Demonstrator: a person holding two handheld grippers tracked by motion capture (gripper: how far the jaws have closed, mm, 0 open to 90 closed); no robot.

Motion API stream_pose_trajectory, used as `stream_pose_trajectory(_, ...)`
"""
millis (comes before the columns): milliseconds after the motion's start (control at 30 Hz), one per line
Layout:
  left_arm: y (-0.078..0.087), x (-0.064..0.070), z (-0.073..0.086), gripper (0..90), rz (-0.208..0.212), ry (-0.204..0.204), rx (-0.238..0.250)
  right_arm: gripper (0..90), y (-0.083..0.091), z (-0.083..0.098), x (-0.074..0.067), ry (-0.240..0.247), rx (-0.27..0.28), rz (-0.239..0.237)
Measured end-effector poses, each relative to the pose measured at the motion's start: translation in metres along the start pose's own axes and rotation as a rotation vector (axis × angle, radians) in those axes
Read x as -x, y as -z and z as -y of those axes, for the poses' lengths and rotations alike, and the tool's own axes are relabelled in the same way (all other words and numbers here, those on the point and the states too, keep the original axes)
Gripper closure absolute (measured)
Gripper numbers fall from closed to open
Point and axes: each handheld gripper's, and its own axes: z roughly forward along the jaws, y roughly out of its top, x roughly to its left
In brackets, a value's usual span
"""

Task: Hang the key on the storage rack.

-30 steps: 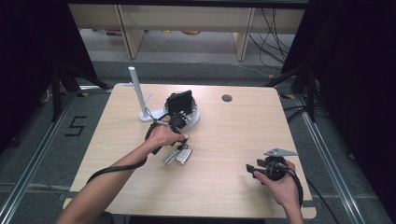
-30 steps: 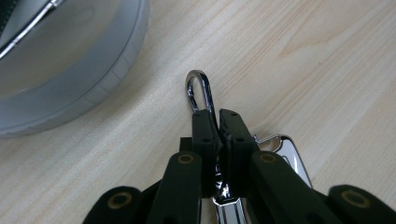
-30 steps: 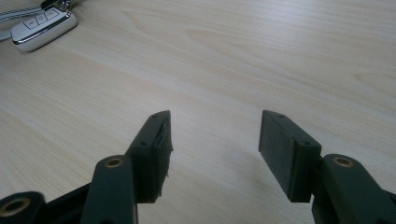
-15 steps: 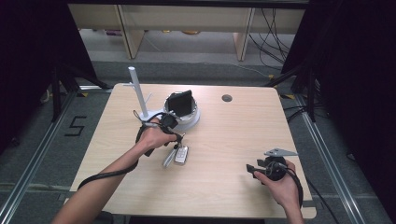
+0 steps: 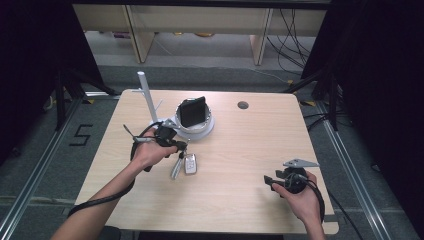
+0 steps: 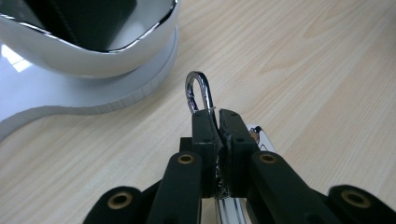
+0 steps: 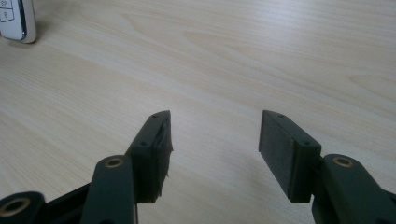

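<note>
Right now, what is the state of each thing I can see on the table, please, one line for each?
Left tongs: shut on the key ring.
Key ring: pinched, its loop sticking out past the tips.
Car key: hanging on the key ring, resting on the table.
Right tongs: open, nothing between them.
White stand: upright.
Round white dish: holds a black thing standing in it.

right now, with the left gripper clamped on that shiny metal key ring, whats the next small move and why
Probably lift the left gripper a little toward the white stand's post: its jaws are shut on the chrome key ring, while the white key fob lies on the wooden table.
</note>
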Motion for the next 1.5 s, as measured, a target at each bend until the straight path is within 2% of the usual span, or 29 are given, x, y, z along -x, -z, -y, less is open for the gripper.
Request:
stream_pose_trajectory(167,0.017,-0.003,0.006,85.2,-0.029,0.012,0.047,45.1,0.001,0.000,0.000,-0.002,-0.002,0.005)
stream_pose_trajectory(200,0.020,-0.004,0.007,85.2,-0.033,0.018,0.058,45.1,0.001,0.000,-0.001,-0.016,-0.011,0.004)
stream_pose_trajectory(233,0.022,-0.005,0.008,85.2,-0.031,0.020,0.068,45.1,0.001,0.000,0.000,-0.005,-0.004,0.006)
stream_pose_trajectory(433,0.035,-0.009,0.013,85.2,-0.059,0.026,0.107,45.1,0.001,0.000,-0.001,-0.012,-0.011,0.006)
stream_pose_trajectory(500,0.041,-0.009,0.016,85.2,-0.083,0.032,0.130,45.1,0.002,0.000,-0.001,-0.010,-0.010,0.007)
stream_pose_trajectory(567,0.044,-0.010,0.016,85.2,-0.081,0.035,0.133,45.1,0.001,0.000,0.000,-0.005,-0.003,0.008)
stream_pose_trajectory(600,0.047,-0.011,0.017,85.2,-0.090,0.036,0.151,45.1,0.001,-0.001,0.000,0.003,0.000,0.007)
stream_pose_trajectory(633,0.049,-0.011,0.018,85.2,-0.101,0.031,0.155,45.1,0.001,-0.001,0.000,0.017,0.008,0.006)
stream_pose_trajectory(700,0.051,-0.012,0.018,85.2,-0.097,0.030,0.156,45.1,0.001,-0.001,0.000,0.011,0.008,0.002)
stream_pose_trajectory(867,0.060,-0.016,0.021,85.2,-0.120,0.031,0.174,45.1,0.002,-0.001,-0.001,-0.001,0.012,0.009)
stream_pose_trajectory(933,0.065,-0.018,0.023,85.2,-0.141,0.032,0.182,45.2,0.002,-0.001,-0.002,-0.005,0.012,0.016)
stream_pose_trajectory(1000,0.072,-0.022,0.027,85.2,-0.158,0.040,0.194,45.1,0.002,-0.001,-0.005,-0.043,0.013,0.009)
stream_pose_trajectory(1033,0.074,-0.023,0.028,85.2,-0.160,0.045,0.202,45.1,0.003,-0.001,-0.003,-0.016,0.008,0.020)
stream_pose_trajectory(1133,0.079,-0.025,0.030,85.2,-0.179,0.051,0.219,45.2,0.002,-0.001,-0.002,-0.003,0.006,0.007)
stream_pose_trajectory(1200,0.083,-0.028,0.031,85.3,-0.195,0.054,0.233,45.1,0.002,-0.001,-0.003,-0.009,0.003,0.011)
stream_pose_trajectory(1233,0.087,-0.029,0.031,85.2,-0.215,0.072,0.255,45.1,0.001,-0.002,-0.002,0.000,0.009,0.004)
stream_pose_trajectory(1367,0.094,-0.034,0.032,85.2,-0.232,0.082,0.288,45.1,0.001,-0.002,-0.002,0.002,0.007,0.005)
stream_pose_trajectory(1433,0.101,-0.042,0.031,85.3,-0.263,0.096,0.311,45.1,0.000,-0.002,-0.003,-0.001,0.007,0.015)
stream_pose_trajectory(1467,0.104,-0.044,0.031,85.2,-0.283,0.096,0.320,45.1,0.001,-0.002,-0.004,-0.013,-0.001,0.005)
stream_pose_trajectory(1500,0.104,-0.044,0.031,85.2,-0.283,0.096,0.320,45.1,0.001,-0.002,-0.004,-0.013,-0.001,0.005)
